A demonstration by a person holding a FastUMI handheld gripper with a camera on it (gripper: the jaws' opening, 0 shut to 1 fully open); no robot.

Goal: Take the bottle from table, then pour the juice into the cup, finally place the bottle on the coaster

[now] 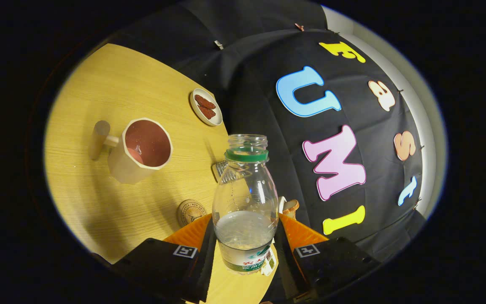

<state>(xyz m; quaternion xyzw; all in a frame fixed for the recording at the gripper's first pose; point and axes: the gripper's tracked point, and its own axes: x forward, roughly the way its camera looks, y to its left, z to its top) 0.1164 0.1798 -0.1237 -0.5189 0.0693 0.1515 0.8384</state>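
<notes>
Both fingers (pixel 203 236) of the gripper (pixel 245 245) are squeezing the bottle (pixel 245 198). Beyond them, the cup (pixel 141 152) is sitting on the table (pixel 99 84), near the coaster (pixel 191 212).

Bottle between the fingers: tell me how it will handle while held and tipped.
The bottle is probably light, being mostly empty. With no cap on, it will likely spill if tipped early. Its thin clear wall may flex and slip where the gripper clamps it.
</notes>
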